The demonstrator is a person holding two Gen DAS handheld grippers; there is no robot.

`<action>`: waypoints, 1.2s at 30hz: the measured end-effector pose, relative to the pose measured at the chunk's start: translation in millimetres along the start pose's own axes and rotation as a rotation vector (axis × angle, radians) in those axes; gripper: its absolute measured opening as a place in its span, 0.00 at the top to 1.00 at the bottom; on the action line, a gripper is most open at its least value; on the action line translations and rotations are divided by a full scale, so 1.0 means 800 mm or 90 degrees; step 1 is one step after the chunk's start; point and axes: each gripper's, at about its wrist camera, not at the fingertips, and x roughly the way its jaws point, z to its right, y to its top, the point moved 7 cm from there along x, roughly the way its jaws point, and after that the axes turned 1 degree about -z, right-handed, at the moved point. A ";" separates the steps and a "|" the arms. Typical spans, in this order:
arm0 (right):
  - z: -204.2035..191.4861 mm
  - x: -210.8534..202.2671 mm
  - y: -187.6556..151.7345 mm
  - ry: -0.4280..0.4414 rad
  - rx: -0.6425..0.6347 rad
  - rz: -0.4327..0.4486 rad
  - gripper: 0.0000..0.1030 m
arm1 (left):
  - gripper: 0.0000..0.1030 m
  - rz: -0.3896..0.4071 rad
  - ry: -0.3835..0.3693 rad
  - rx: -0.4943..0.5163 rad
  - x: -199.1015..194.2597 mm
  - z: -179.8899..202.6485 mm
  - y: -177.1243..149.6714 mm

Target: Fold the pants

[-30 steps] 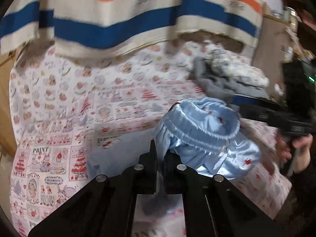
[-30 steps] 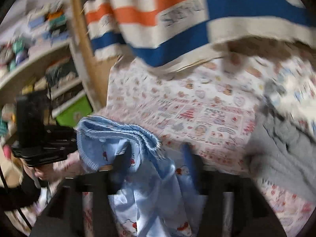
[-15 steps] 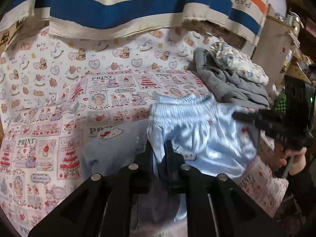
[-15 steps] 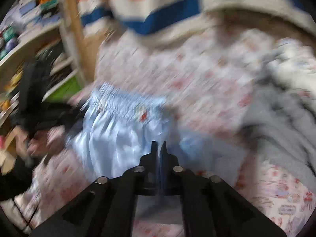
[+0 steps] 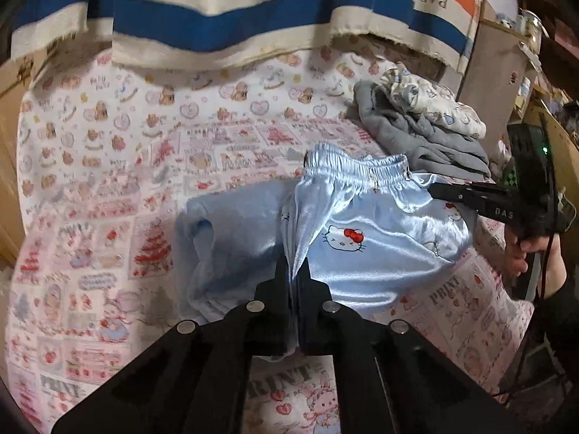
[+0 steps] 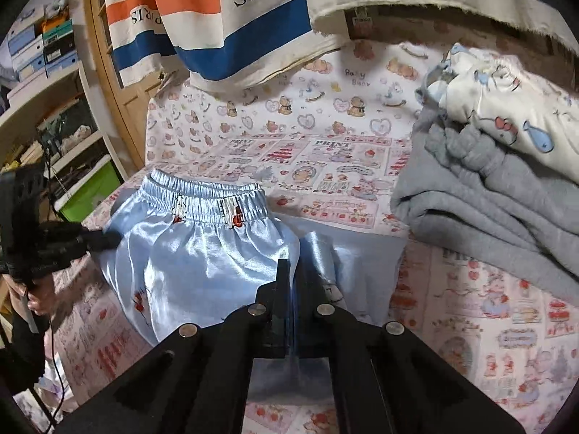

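A striped PARIS cloth hangs above the cartoon-printed sheet, on which grey garments lie under a cream printed garment, with shelves nearby.

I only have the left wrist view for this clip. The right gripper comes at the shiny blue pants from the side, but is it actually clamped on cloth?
Observer: Yes. The right wrist view shows the right gripper shut, with a fold of the blue pants pinched in it.
Operator: What lies beyond the table on the left gripper's side?
Observer: Shelving with stacked boxes, and a green bin lower down.
Operator: Where does the left gripper meet the pants, seen from outside?
Observer: The left gripper has its tips at the pants' side edge, just below the waistband.
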 end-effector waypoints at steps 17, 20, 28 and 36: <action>0.023 -0.052 -0.008 -0.019 0.029 0.032 0.55 | 0.71 0.011 0.015 0.000 -0.046 -0.011 -0.036; 0.030 -0.067 -0.025 0.022 0.045 0.020 0.55 | 0.71 0.007 0.013 -0.006 -0.052 -0.017 -0.045; 0.016 -0.033 -0.053 0.072 0.041 -0.053 0.98 | 0.86 -0.023 0.003 0.008 -0.014 -0.003 -0.048; 0.018 -0.068 -0.048 0.017 0.015 -0.017 0.99 | 0.96 0.025 0.054 0.005 -0.058 -0.020 -0.029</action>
